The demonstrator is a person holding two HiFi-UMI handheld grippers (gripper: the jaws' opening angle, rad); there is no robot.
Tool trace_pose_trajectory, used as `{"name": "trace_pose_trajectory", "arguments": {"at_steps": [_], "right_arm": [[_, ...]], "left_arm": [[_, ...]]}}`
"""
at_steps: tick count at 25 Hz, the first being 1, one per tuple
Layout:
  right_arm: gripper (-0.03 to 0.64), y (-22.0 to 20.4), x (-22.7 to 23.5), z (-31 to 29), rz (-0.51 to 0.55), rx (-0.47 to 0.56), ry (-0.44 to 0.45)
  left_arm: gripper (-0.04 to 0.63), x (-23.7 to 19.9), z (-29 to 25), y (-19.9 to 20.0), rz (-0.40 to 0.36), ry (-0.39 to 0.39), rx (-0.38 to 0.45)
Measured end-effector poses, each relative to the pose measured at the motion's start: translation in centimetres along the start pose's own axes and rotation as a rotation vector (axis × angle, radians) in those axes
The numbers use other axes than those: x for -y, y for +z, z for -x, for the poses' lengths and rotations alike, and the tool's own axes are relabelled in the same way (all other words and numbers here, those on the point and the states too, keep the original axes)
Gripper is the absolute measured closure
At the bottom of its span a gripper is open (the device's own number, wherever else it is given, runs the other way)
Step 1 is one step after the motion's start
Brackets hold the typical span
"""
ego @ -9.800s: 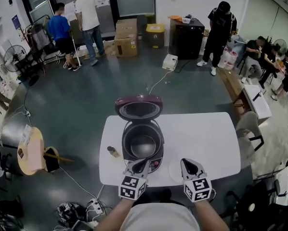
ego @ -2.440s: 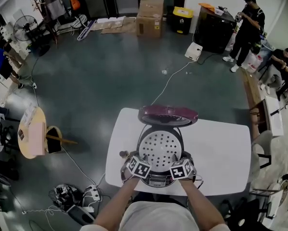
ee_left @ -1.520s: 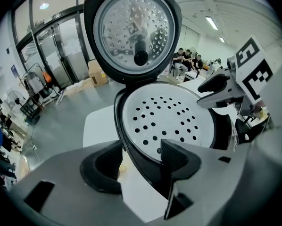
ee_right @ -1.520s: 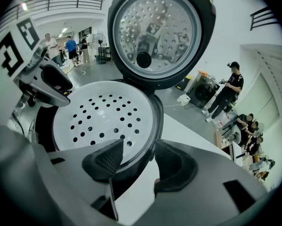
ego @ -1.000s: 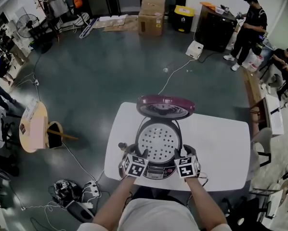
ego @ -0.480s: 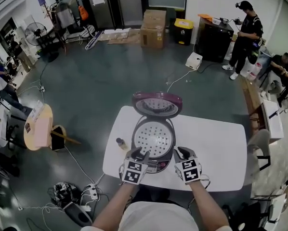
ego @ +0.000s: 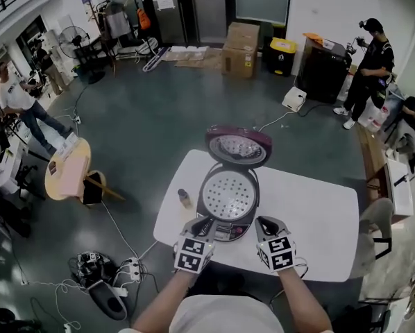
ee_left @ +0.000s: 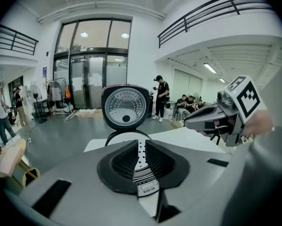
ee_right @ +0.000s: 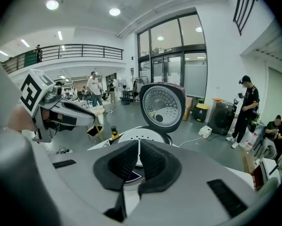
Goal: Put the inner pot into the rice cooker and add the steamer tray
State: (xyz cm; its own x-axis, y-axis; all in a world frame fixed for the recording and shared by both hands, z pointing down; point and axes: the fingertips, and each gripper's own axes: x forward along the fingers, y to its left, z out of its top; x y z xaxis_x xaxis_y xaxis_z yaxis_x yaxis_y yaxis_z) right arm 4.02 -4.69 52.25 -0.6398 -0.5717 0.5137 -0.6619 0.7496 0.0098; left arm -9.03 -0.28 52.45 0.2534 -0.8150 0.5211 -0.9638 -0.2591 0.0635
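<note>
The rice cooker [ego: 228, 203] stands on the white table [ego: 318, 214] with its maroon lid [ego: 238, 146] raised. The white perforated steamer tray [ego: 227, 193] sits in its mouth and hides the inner pot. My left gripper [ego: 206, 222] hovers at the cooker's near left. Its jaws have just been closing, and a narrow gap with nothing in it remains. My right gripper [ego: 264, 224] hovers at the near right. Its jaws have just been closing too and now meet on nothing. The left gripper view shows the lid [ee_left: 125, 106] beyond my left gripper [ee_left: 142, 142]. The right gripper view shows the tray [ee_right: 143, 136] past my right gripper [ee_right: 139, 145].
A small bottle [ego: 184, 198] stands on the table left of the cooker. A round wooden side table [ego: 67, 172] is on the floor at left, with cables and a power strip [ego: 96, 269] below it. Several people stand or sit around the room's edges.
Both grippers have lifted off the cooker's rim and drawn back toward the near table edge. Their jaws have narrowed. The steamer tray stays in the cooker.
</note>
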Motion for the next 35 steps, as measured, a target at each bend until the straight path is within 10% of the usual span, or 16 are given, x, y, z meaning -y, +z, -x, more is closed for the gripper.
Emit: {"name": "trace_pose_trajectory", "arguments": {"at_steps": [35], "right_arm": [[0.606, 6.9, -5.1, 6.0, -0.067, 0.214, -0.077]], "left_arm": [[0.581, -5.0, 7.8, 2.4, 0.018, -0.232, 0.17]]}}
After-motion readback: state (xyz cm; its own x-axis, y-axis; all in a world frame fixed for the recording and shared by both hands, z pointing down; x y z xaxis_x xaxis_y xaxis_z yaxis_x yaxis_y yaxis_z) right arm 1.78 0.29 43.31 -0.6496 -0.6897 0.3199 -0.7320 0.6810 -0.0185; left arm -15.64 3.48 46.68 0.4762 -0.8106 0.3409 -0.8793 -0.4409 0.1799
